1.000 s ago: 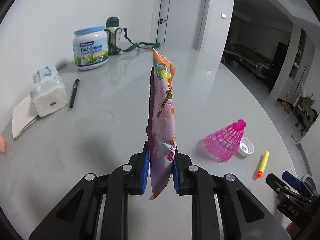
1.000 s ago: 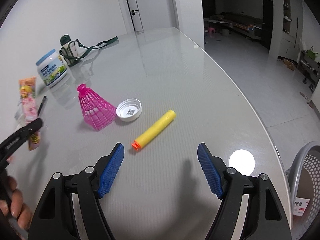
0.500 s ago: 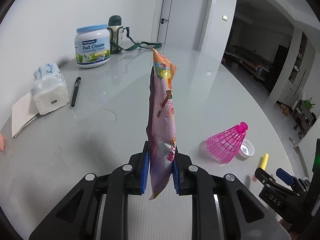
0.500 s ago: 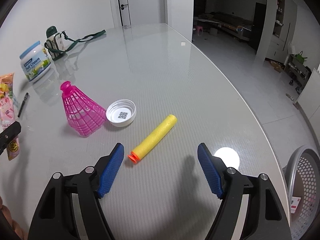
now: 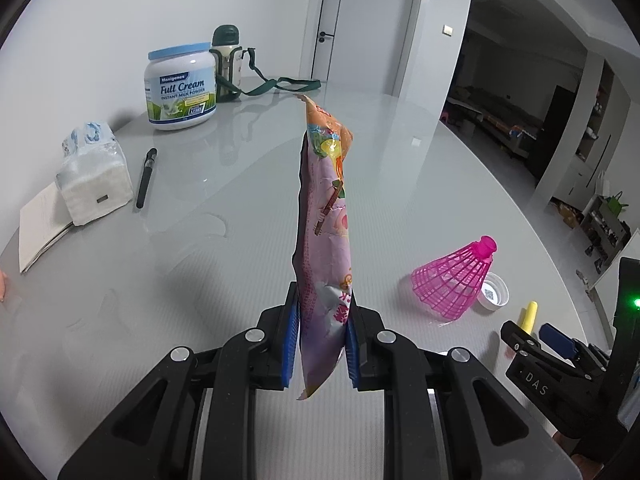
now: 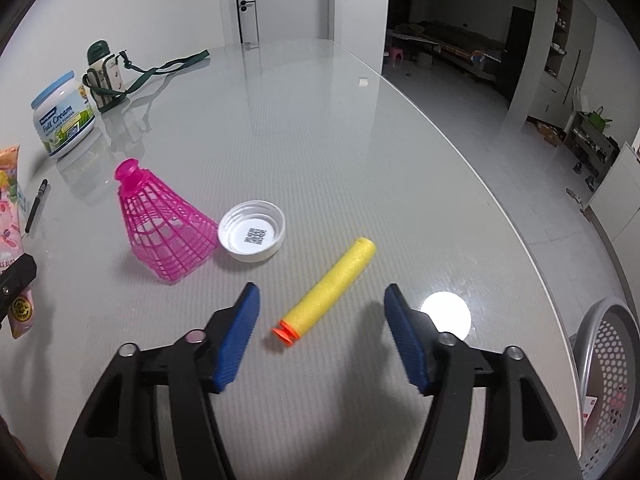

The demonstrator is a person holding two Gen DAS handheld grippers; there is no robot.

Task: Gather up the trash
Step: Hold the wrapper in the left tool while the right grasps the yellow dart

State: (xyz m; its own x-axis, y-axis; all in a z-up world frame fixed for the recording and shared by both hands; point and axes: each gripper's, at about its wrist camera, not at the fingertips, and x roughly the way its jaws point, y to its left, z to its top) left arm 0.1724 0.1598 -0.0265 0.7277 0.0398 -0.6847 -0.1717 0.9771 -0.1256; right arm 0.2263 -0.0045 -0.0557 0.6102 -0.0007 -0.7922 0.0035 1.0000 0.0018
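My left gripper is shut on a pink and orange snack wrapper and holds it upright above the grey table. The wrapper also shows at the left edge of the right wrist view. My right gripper is open and empty, just above the table with its fingers either side of a yellow foam dart with an orange tip. A white bottle cap and a pink plastic shuttlecock lie just beyond the dart. The right gripper also shows in the left wrist view.
A milk powder tub, a green flask with strap, a pen, a tissue pack and a notebook sit at the table's left. A grey perforated bin stands on the floor past the table's right edge.
My right gripper has moved forward and down toward the yellow dart, which now lies between its open fingers. My left gripper still holds the wrapper and has shifted slightly.
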